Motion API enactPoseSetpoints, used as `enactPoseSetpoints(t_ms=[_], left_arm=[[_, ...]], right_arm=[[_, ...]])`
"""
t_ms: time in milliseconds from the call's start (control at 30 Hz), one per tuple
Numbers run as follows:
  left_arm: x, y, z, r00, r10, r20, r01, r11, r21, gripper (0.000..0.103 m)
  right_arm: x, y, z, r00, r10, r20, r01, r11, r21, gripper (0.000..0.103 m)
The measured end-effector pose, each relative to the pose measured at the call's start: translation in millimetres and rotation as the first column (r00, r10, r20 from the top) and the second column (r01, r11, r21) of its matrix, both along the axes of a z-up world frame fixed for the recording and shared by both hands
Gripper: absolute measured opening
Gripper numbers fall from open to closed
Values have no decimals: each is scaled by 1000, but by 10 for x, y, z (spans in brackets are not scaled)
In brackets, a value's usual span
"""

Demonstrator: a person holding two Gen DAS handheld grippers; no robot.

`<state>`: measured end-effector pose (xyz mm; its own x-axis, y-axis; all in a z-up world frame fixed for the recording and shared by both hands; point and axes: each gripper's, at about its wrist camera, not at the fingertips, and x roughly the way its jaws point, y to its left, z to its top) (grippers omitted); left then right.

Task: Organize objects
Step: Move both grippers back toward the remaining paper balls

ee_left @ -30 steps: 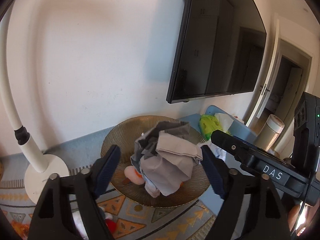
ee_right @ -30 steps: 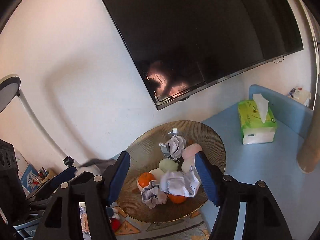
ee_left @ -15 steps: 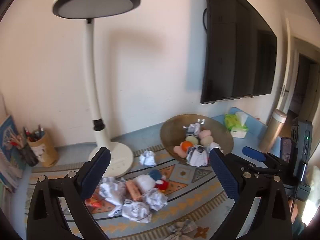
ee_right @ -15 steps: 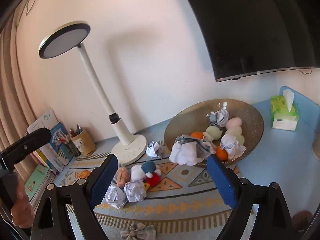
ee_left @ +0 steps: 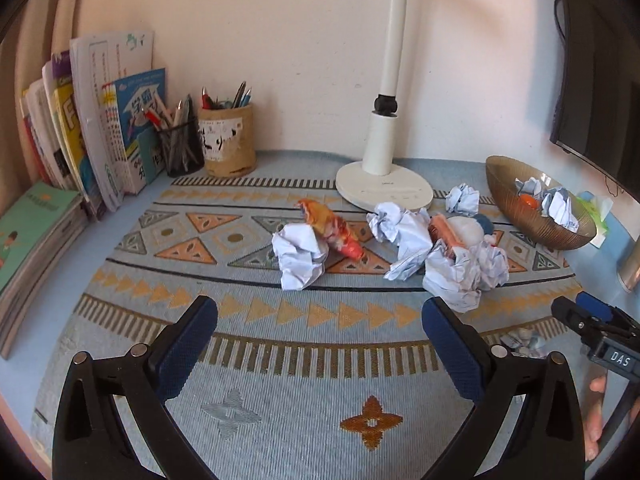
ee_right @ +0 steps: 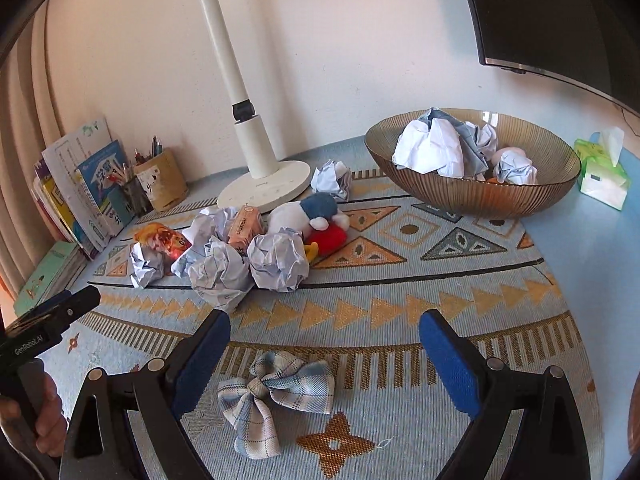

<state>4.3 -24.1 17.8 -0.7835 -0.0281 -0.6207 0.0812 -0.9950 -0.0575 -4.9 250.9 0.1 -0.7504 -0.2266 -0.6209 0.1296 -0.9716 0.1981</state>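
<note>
Several crumpled paper balls (ee_left: 299, 255) (ee_right: 278, 259) lie on the patterned mat with an orange snack packet (ee_left: 332, 227), a small carton (ee_right: 245, 227) and a plush toy (ee_right: 316, 216). A ribbed bowl (ee_right: 472, 196) (ee_left: 540, 224) at the right holds paper balls and fruit. A plaid bow (ee_right: 276, 392) lies just in front of my right gripper (ee_right: 324, 360), between its fingers. My left gripper (ee_left: 320, 344) hovers over bare mat, short of the paper balls. Both grippers are open and empty.
A white desk lamp (ee_left: 384, 184) stands at the back. Books (ee_left: 100, 128) and two pen holders (ee_left: 224, 140) stand at the back left. A green tissue box (ee_right: 602, 176) sits right of the bowl. A TV hangs on the wall.
Both grippers have pulled back from the bowl and tilted down towards the mat. The left one let go of a paper wad into the bowl. The bow has come into the right view.
</note>
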Motion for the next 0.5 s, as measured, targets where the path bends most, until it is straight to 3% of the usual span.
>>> enactPoseSetpoints(t_ms=[167, 500], left_arm=[[-110, -109, -259, 999, 41, 19, -42, 996, 74, 102], [-85, 15, -248, 1000, 21, 4, -21, 1000, 8, 102]], right_arm=[[-64, -33, -39, 999, 2, 39, -3, 1000, 21, 95], [-55, -163, -45, 999, -13, 34, 9, 993, 118, 95]])
